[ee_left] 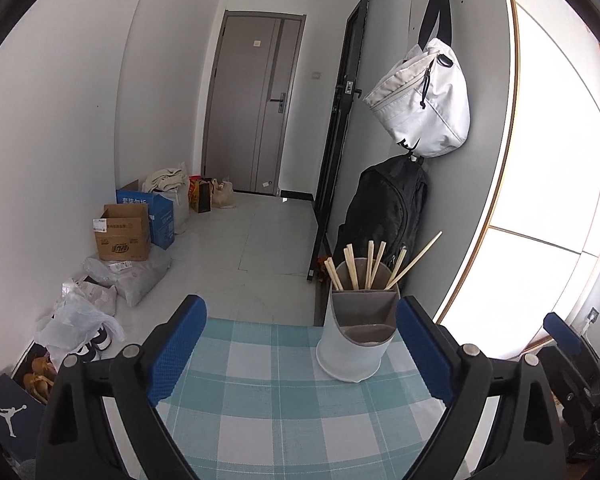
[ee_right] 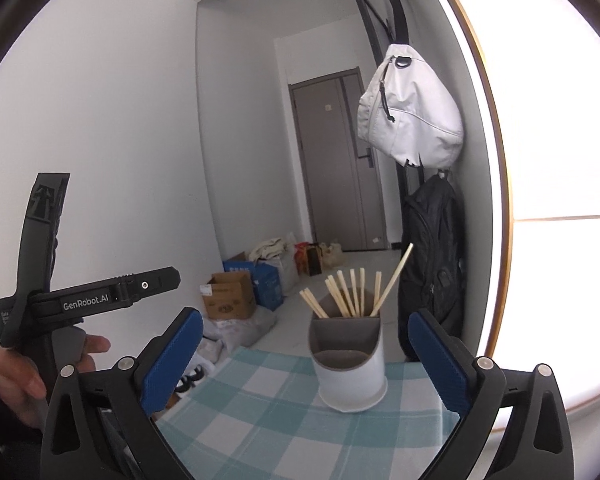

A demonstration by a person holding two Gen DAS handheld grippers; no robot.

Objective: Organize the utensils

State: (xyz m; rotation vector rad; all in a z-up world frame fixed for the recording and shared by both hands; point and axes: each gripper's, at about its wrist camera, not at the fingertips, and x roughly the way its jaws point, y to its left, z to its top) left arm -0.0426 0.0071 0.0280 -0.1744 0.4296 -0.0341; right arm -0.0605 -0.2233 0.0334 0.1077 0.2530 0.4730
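A white utensil holder [ee_left: 354, 340] with grey inner compartments stands on the blue-and-white checked tablecloth [ee_left: 268, 392] near the table's far edge. Several wooden chopsticks [ee_left: 364, 266] stand in its back compartment; the front compartment looks empty. It also shows in the right wrist view [ee_right: 350, 364], with the chopsticks [ee_right: 348, 292]. My left gripper [ee_left: 300, 332] is open and empty, the holder near its right finger. My right gripper [ee_right: 306, 344] is open and empty, the holder between and beyond its fingers. The right gripper also shows at the right edge of the left wrist view [ee_left: 572, 344].
The table's far edge drops to a tiled floor with cardboard boxes [ee_left: 124, 232], plastic bags [ee_left: 100, 292] and shoes [ee_left: 40, 372] at the left. A white bag [ee_left: 424, 100] and a black backpack [ee_left: 384, 208] hang on the right wall. A grey door [ee_left: 256, 104] stands behind.
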